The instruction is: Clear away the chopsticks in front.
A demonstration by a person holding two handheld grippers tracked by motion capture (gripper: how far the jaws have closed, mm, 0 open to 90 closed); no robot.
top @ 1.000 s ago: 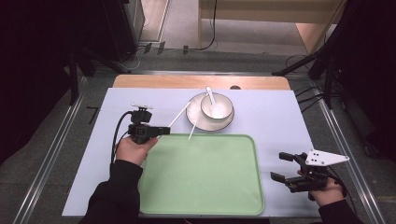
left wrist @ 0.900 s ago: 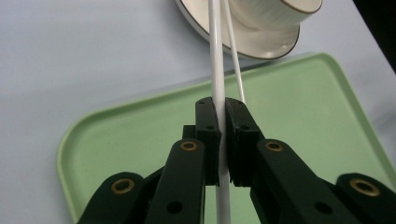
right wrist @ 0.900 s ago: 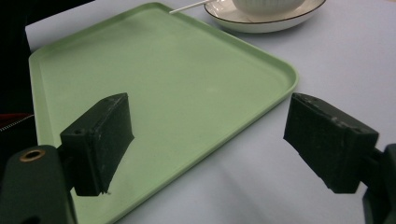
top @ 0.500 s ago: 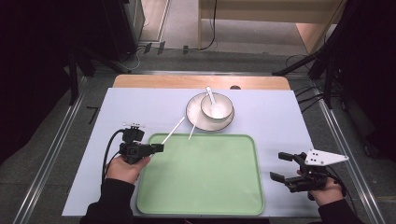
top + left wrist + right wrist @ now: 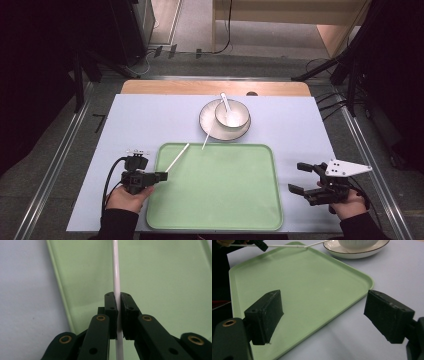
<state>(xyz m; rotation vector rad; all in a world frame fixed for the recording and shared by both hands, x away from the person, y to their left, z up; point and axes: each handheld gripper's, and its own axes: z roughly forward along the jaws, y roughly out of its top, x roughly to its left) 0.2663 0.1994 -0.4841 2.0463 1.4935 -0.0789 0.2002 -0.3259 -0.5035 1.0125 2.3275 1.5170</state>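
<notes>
My left gripper (image 5: 163,175) hovers at the left rim of the green tray (image 5: 220,200), shut on a thin white chopstick (image 5: 177,157) that slants up toward the plate. In the left gripper view the chopstick (image 5: 116,275) runs straight between the closed jaws of this gripper (image 5: 119,302), over the tray (image 5: 162,277). A second chopstick (image 5: 205,140) leans from the white plate (image 5: 209,125) onto the tray's far rim. A white bowl (image 5: 232,115) with a spoon (image 5: 225,101) sits on that plate. My right gripper (image 5: 296,177) stands open beside the tray's right edge, holding nothing.
The light blue mat (image 5: 135,120) covers the table, with a wooden strip (image 5: 175,87) at the far side. In the right gripper view the tray (image 5: 307,282) lies beyond the open jaws, the plate (image 5: 357,252) behind it. Dark stands and cables surround the table.
My left gripper has drawn back toward the person and to the left, carrying the chopstick from near the plate to the tray's left rim. The right gripper has stayed still.
</notes>
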